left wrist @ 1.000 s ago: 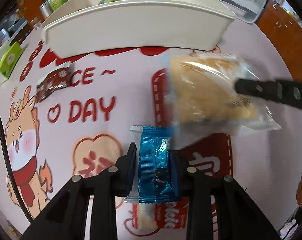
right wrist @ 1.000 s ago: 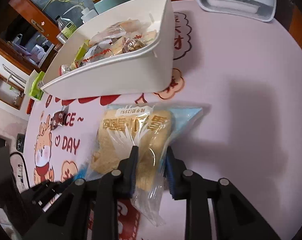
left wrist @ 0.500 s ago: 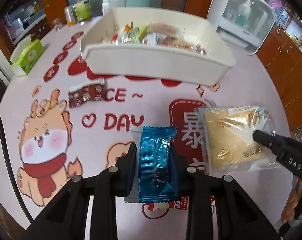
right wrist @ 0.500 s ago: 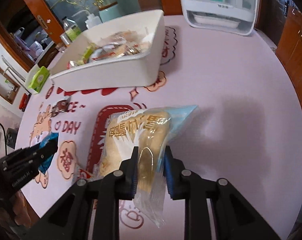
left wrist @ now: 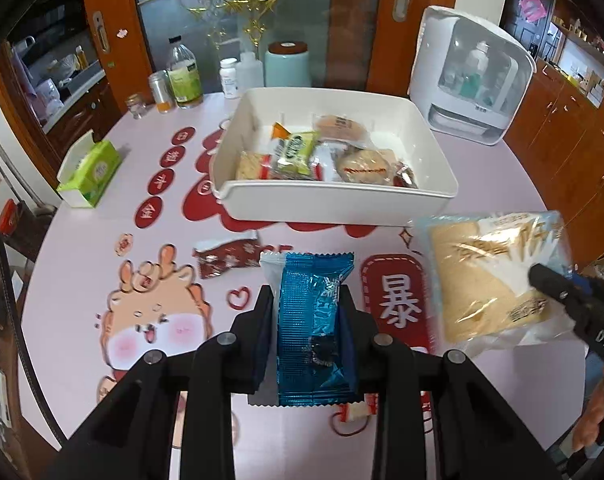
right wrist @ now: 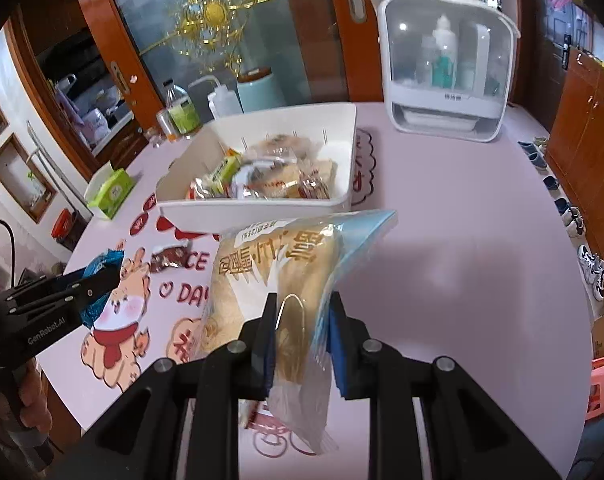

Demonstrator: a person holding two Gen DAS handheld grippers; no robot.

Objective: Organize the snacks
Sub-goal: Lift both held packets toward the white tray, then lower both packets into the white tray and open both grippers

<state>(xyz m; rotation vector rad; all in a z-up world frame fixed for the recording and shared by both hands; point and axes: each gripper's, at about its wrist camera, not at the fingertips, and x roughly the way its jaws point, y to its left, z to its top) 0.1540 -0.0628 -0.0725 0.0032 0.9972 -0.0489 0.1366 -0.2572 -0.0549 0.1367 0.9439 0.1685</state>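
Observation:
My left gripper (left wrist: 307, 300) is shut on a blue foil snack packet (left wrist: 312, 328), held well above the table. My right gripper (right wrist: 302, 306) is shut on a clear bag of beige bread (right wrist: 270, 276), also lifted; the same bread bag (left wrist: 490, 276) shows at the right of the left wrist view. Ahead of both stands a white bin (left wrist: 334, 208) holding several wrapped snacks (left wrist: 298, 152); the bin (right wrist: 254, 212) also shows in the right wrist view. A dark red snack packet (left wrist: 226, 258) lies on the pink table in front of the bin. Another small packet (left wrist: 354, 410) lies below my left gripper.
A green tissue box (left wrist: 90, 172) sits at the table's left edge. Bottles and jars (left wrist: 184, 76) line the far edge, beside a teal canister (left wrist: 288, 64). A white cabinet with a clear door (left wrist: 470, 76) stands at the back right. Wooden cabinets lie beyond.
Both grippers have risen with their packets, so the table looks farther away and the inside of the bin has come into view. The dark red packet stays on the table.

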